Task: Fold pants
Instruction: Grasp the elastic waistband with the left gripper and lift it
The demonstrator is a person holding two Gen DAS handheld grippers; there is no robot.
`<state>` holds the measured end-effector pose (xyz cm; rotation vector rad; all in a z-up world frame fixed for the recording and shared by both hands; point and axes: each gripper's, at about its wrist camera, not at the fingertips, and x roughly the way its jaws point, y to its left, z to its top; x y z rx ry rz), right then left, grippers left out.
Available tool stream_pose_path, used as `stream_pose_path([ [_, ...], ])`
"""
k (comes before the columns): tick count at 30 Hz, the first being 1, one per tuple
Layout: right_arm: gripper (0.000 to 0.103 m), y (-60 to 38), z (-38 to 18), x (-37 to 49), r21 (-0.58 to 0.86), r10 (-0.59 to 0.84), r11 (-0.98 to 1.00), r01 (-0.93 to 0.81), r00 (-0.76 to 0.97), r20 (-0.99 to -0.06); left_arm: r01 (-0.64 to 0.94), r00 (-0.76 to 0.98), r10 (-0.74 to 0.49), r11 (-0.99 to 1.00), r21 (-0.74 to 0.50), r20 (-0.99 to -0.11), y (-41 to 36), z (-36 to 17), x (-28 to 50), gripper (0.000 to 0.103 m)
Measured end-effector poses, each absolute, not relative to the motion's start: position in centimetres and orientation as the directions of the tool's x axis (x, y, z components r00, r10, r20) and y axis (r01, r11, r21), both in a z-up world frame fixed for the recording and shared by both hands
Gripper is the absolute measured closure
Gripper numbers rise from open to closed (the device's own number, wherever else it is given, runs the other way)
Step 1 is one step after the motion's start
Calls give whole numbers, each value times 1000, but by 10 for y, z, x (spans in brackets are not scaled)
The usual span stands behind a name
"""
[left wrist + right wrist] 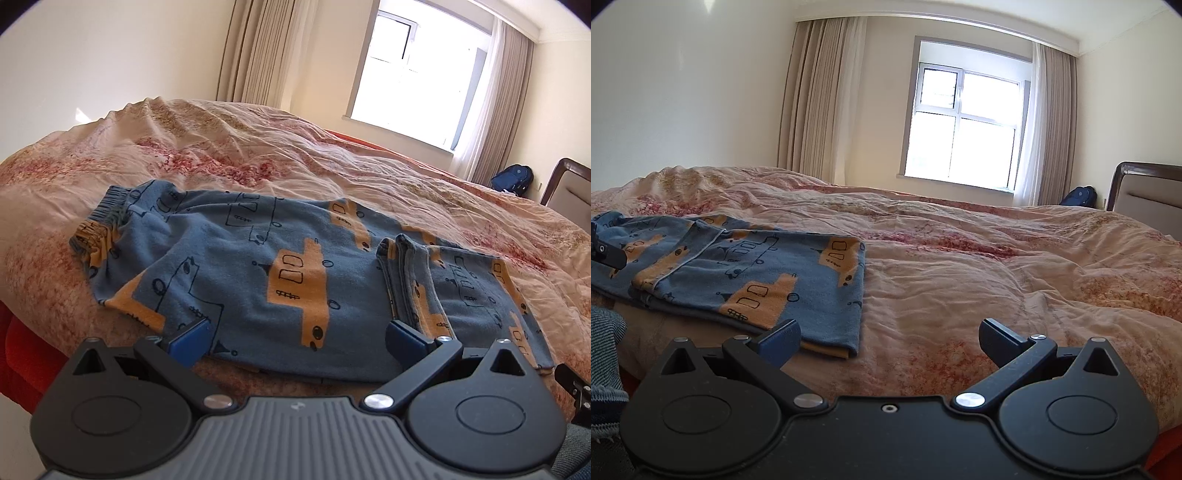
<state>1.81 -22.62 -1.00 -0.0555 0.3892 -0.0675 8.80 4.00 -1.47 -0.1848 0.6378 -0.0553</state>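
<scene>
Bedroom, rumpled pink floral duvet (332,155) as the work surface, window (964,125) and curtains behind. Pants (258,273) lie near the bed's front edge: elastic waistband (107,218) at left, body flat in the middle, cuffs (410,280) already folded back on top, fold edge at right. Blue knit, orange vehicle print, soft and limp, few wrinkles.

Left gripper (295,338): fingers spread wide, holding nothing, hovering at the near edge of the pants mid-section. Right gripper (886,339): also spread and empty, low beside the folded right end, left finger over the fabric corner.

Looks like one fold is in, next fold pending. Next move probably needs both grippers pinching all layers at one end and carrying it toward the other.
</scene>
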Motion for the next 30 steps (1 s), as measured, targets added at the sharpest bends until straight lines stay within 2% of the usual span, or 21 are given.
stream_pose_path([
  [5, 0, -210, -1, 38, -68, 29, 996, -60, 921, -389, -74, 840, -71, 967, -244, -537, 70, -16, 73, 0],
  [12, 0, -169, 22, 99, -88, 213, 962, -258, 913, -349, -243, 885, 80, 920, -307, -459, 126, -19, 64, 0],
  [18, 0, -127, 22, 144, -100, 295, 935, -340, 903, -312, -222, 922, 58, 889, -400, -383, 160, -16, 76, 0],
  [23, 0, -113, 1, 162, -105, 287, 934, -342, 891, -352, -202, 921, 23, 881, -429, -388, 177, -24, 92, 0],
  [26, 0, -117, -9, 161, -79, 297, 936, -342, 892, -340, -196, 920, -10, 854, -482, -392, 190, -33, 101, 1],
  [28, 0, -120, -12, 161, -60, 307, 936, -346, 891, -335, -197, 926, -6, 845, -496, -378, 194, -35, 104, 3],
  [30, 0, -123, -16, 162, -33, 322, 936, -351, 888, -328, -214, 927, 8, 832, -512, -374, 196, -37, 105, 10],
])
